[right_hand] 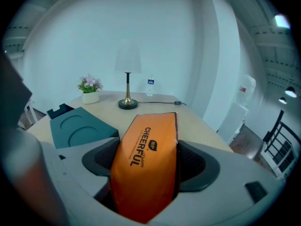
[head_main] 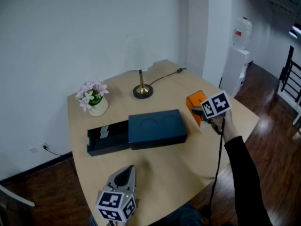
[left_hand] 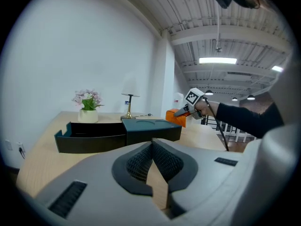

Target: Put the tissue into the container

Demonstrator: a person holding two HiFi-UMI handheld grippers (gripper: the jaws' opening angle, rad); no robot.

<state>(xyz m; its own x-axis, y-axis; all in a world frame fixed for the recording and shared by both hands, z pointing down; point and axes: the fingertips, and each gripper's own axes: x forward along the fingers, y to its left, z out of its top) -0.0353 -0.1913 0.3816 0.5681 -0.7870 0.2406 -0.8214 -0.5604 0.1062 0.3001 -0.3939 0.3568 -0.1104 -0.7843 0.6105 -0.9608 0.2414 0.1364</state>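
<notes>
- Idling at the near edge of the table (head_main: 188, 164), the left gripper (head_main: 126, 174) has its jaws closed together with nothing between them. It takes no part in the step in hand.
- At mid-table lies the container (head_main: 157, 125), a dark box with two round recesses on top. Its tray (head_main: 104, 136) is drawn out toward the left edge and stands open.
- Near the right edge, the right gripper (right_hand: 148, 150) is clenched on the orange tissue pack (right_hand: 143, 164), with a pad bearing on each long side. Whether the pack is clear of the table cannot be determined.
- Assessment: the pick-up is in hand and the grasp looks secured, but the transfer has not begun. The covered part of the box lies between the pack and the tray.
- The next move calls for a lift and a carry leftward over the box. The pack should then be lowered lengthwise into the tray before release.
- Toward the far edge, the flower pot (head_main: 97, 106) and lamp (head_main: 141, 89) stand off that path.
</notes>
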